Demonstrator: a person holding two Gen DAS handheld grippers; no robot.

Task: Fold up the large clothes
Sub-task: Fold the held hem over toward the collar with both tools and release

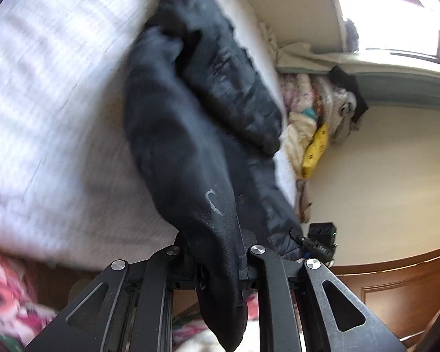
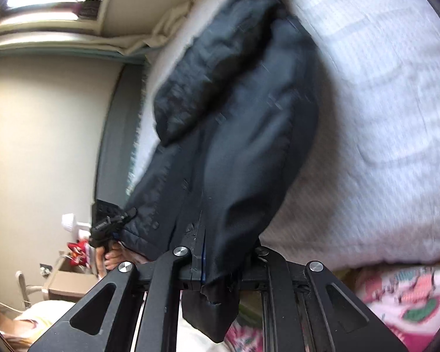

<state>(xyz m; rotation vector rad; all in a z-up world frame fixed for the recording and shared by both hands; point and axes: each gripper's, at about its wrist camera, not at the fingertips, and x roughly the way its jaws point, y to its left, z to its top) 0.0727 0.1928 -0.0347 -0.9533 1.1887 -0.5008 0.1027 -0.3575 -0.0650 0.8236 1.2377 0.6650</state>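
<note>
Both grippers' fingers | clamping black jacket hem | above bed

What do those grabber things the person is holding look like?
Both the left gripper and the right gripper are matte black metal with flat linkage bars, triangular cut-outs, round silver rivets and some scratches. No sleeves show.

Almost nothing here can be read. The black jacket carries a pale curved swoosh mark on the cloth near where it is pinched; it is a sign only, with no letters by it. The yellow cloth in the pile by the wall bears small dark marks, too small to make out. The pink printed fabric shows blurred lettering that cannot be read.
</note>
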